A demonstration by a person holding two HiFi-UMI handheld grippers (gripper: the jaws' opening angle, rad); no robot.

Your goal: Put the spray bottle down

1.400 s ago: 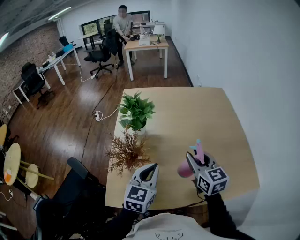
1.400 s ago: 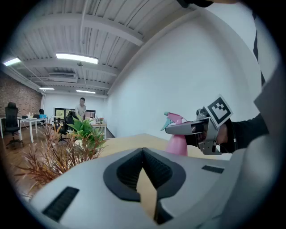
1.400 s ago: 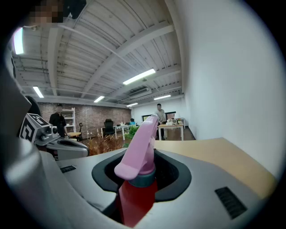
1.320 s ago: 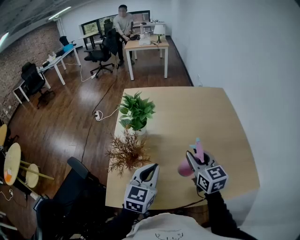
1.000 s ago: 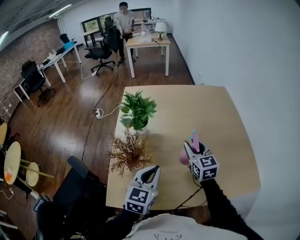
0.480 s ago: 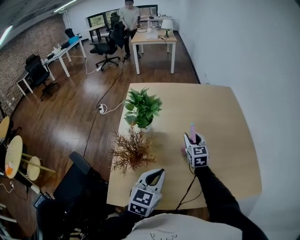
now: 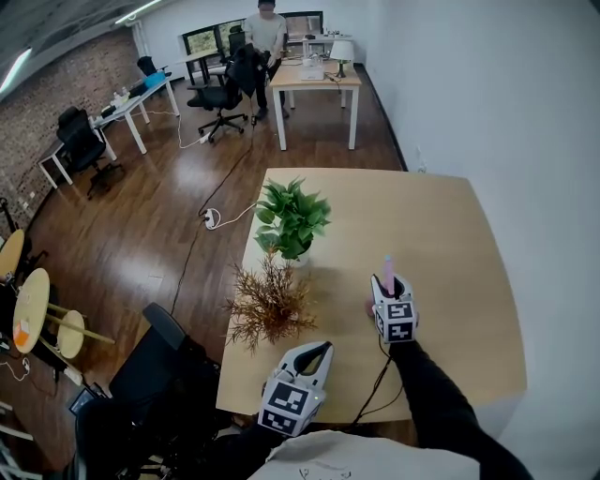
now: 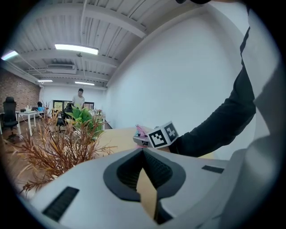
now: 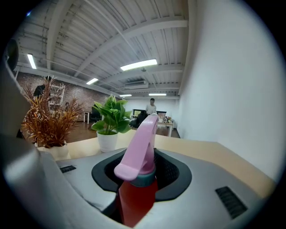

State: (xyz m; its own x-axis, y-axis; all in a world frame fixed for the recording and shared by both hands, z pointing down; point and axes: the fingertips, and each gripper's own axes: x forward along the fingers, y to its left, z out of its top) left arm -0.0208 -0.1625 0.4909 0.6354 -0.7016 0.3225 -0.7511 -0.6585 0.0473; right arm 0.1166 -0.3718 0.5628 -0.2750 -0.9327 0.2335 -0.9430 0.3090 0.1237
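The spray bottle has a pink trigger head, a teal collar and a red body. It stands upright in my right gripper, whose jaws are shut on its neck and body. The bottle is low over the wooden table, right of the middle; its base is hidden, so I cannot tell whether it touches. My left gripper hovers at the table's near edge, fingertips together and nothing between them. From the left gripper view the bottle shows ahead.
A green potted plant and a dried brown plant stand on the table's left side, left of the bottle. A black chair sits off the near left corner. A person stands at a far desk.
My right gripper carried the bottle away from me toward the table's middle and lowered it. The left gripper stayed at the near edge.
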